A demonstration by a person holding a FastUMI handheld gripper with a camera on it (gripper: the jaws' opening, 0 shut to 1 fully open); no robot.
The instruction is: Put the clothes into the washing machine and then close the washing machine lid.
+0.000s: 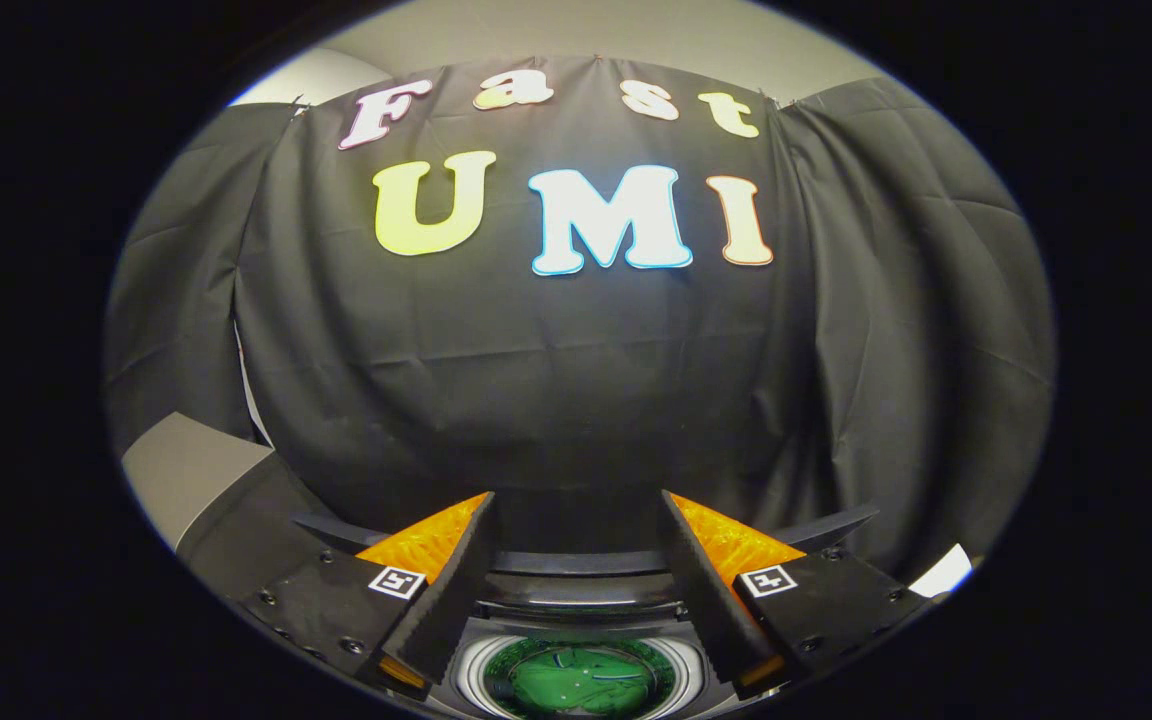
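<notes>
Tongs point(576, 560) spread wide, pinching nothing, both fingers point(446, 600) angled forward with open air between them. Directly below and between those fingers: the round mouth of the washing machine point(468, 680), with the green clothes point(576, 682) already lying down inside the drum. Bunched in a heap, so no clear long axis and no clear pointing direction to read off; spread a little more from side to side than front to back, as far as can be told. Just beyond the drum mouth, past the fingertips: a dark curved band running side to side, probably the raised lid point(816, 528) seen along its rim, though too edge-on to be sure. Long axis across the line of the fingers, its ends showing outside both of them. Judged from this: loading done, closing not yet done. Lid ahead of and slightly above the opening, so the coming move likely means reaching forward over the drum, catching that edge and bringing it down toward the camera. Farther back, the black cloth wall point(576, 400) of the booth.
</notes>
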